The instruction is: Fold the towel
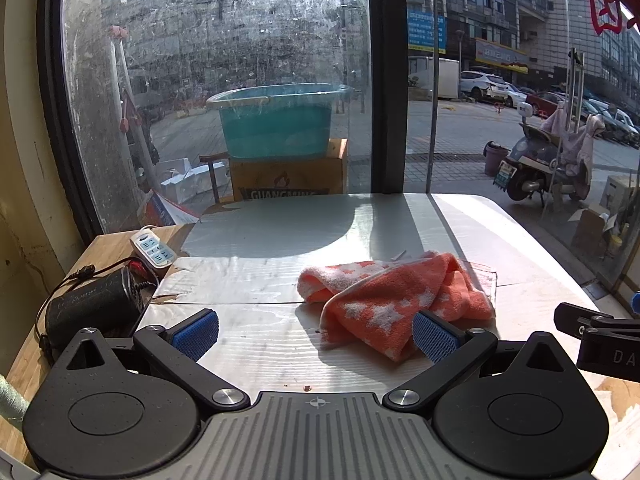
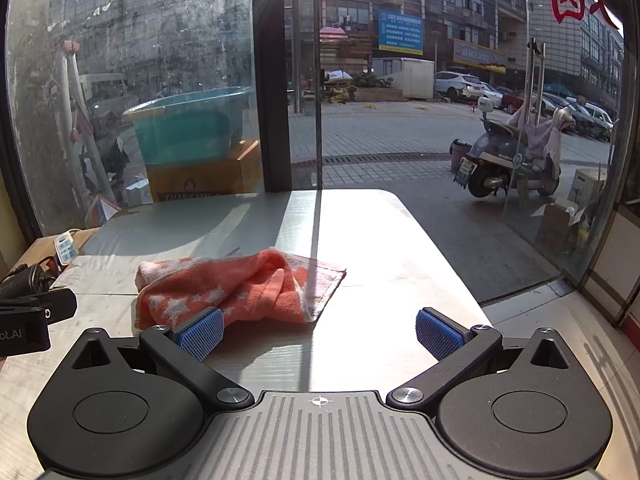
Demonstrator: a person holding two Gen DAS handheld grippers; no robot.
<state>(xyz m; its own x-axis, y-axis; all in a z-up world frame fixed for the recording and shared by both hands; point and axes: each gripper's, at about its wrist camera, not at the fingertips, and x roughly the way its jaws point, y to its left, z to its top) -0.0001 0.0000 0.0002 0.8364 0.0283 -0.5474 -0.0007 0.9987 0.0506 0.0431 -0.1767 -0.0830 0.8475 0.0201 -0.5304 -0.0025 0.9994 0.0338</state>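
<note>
Towel (image 1: 394, 300) crumpled | flat corner (right wrist only) | black charger (image 1: 94, 306) (left)

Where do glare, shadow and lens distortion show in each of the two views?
Left wrist view: sun glares on the table right of a dark shadow band; the window frame bows outward. Right wrist view: a washed-out sun stripe crosses the orange towel; the picture's edges curve, fisheye style.

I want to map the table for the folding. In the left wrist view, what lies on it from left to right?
Black cylindrical power adapter with cable → white power strip with blue sockets → crumpled orange towel with white stars.
</note>
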